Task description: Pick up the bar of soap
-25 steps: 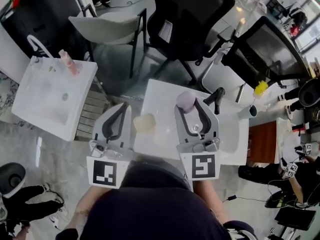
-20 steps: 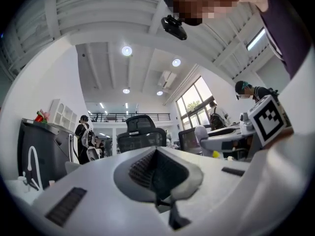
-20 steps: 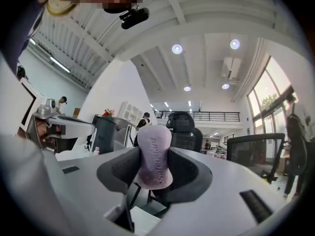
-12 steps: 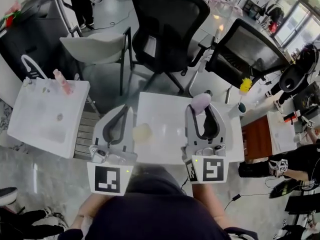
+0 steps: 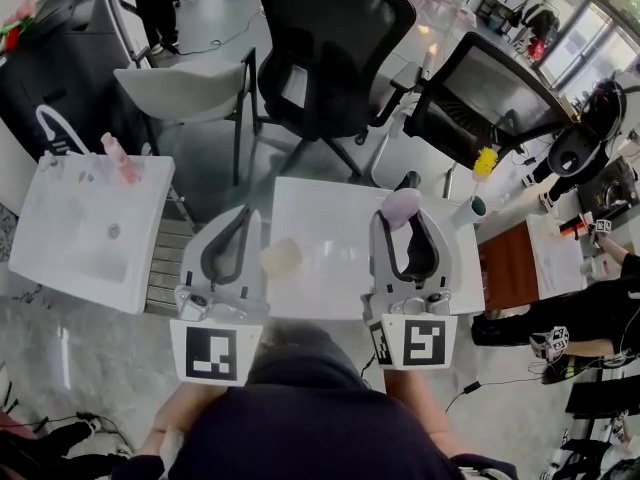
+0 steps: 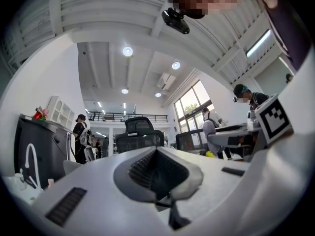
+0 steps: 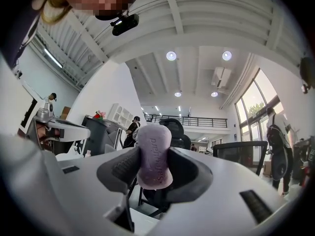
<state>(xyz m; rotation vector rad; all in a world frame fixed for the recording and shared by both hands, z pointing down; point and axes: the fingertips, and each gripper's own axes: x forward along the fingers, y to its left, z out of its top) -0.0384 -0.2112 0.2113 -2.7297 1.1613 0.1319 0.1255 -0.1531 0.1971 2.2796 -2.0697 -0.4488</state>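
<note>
A pale purple bar of soap (image 5: pixel 402 205) is clamped between the tips of my right gripper (image 5: pixel 404 214), held above the far edge of the small white table (image 5: pixel 330 213). In the right gripper view the purple soap (image 7: pixel 153 151) stands upright between the dark pads of the right gripper (image 7: pixel 154 168), with embossed lettering on it. A second, pale yellow bar (image 5: pixel 282 258) lies on the table beside my left gripper (image 5: pixel 247 218). The left gripper (image 6: pixel 157 156) has its jaws together with nothing in them.
A white sink unit (image 5: pixel 80 238) with a pink bottle (image 5: pixel 118 158) stands to the left. Two black office chairs (image 5: pixel 330 38) (image 5: pixel 485 98) and a grey chair (image 5: pixel 180 93) stand beyond the table. A cup with a yellow brush (image 5: pixel 478 193) sits at the right.
The right gripper has shifted a little to the right with the purple soap still in it. The left gripper and the yellow bar keep their places; the head view has drifted.
</note>
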